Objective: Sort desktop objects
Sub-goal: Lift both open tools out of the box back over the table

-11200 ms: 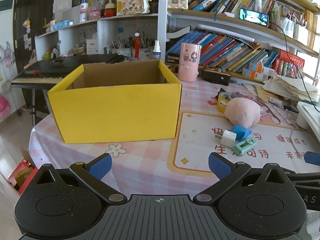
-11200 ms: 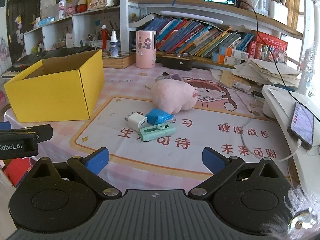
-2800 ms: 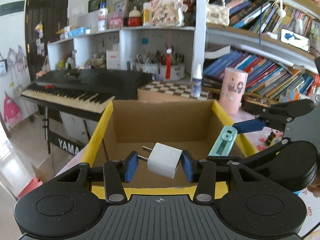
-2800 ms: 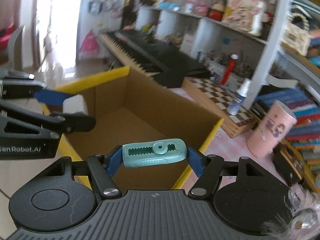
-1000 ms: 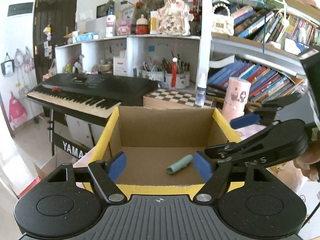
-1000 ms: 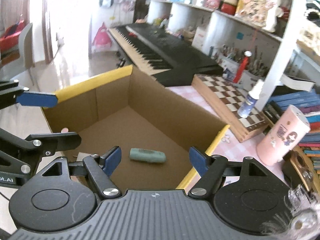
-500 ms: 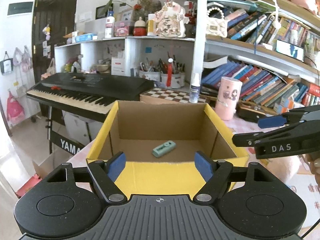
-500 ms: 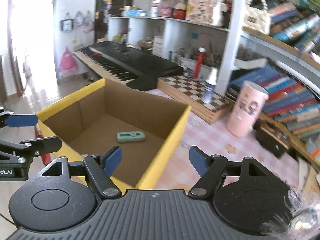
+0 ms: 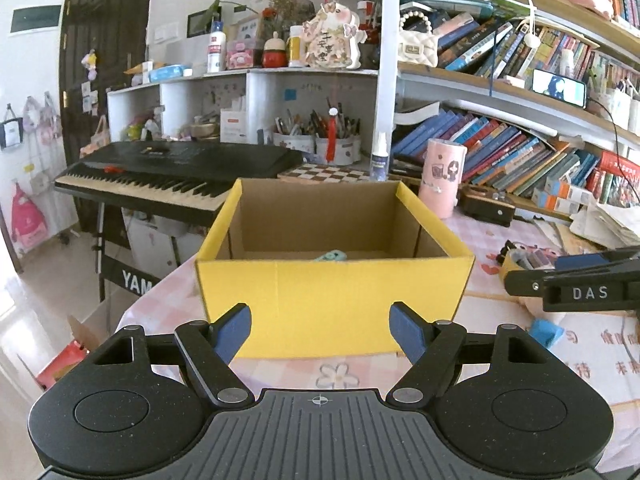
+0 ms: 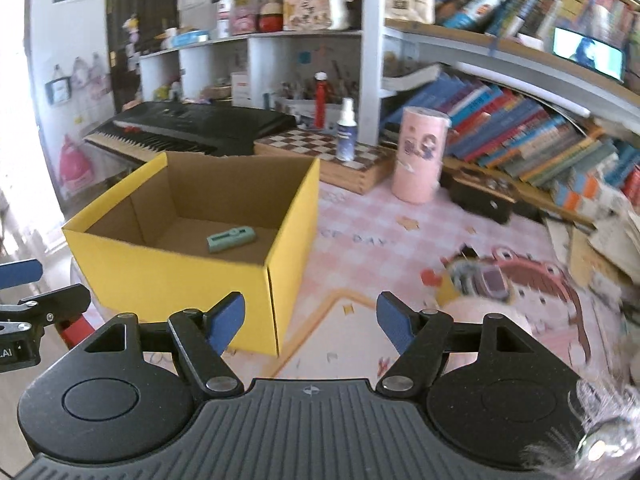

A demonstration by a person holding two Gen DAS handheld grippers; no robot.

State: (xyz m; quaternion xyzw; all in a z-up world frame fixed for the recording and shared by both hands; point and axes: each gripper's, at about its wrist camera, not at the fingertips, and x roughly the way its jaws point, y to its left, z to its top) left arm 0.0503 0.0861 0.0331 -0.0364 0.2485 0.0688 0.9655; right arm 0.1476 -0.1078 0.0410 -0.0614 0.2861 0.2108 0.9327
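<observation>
Both hand-held grippers withdrew; cutter (image 10: 231, 239) inside box (image 10: 168, 280).

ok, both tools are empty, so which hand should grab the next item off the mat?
Probably right. The right tool is open and faces the mat side, where the pink plush lies just ahead of it. The left tool is open too, but faces the yellow box.

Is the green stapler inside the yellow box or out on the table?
Inside. The green stapler lies flat on the floor of the open yellow box.
</observation>
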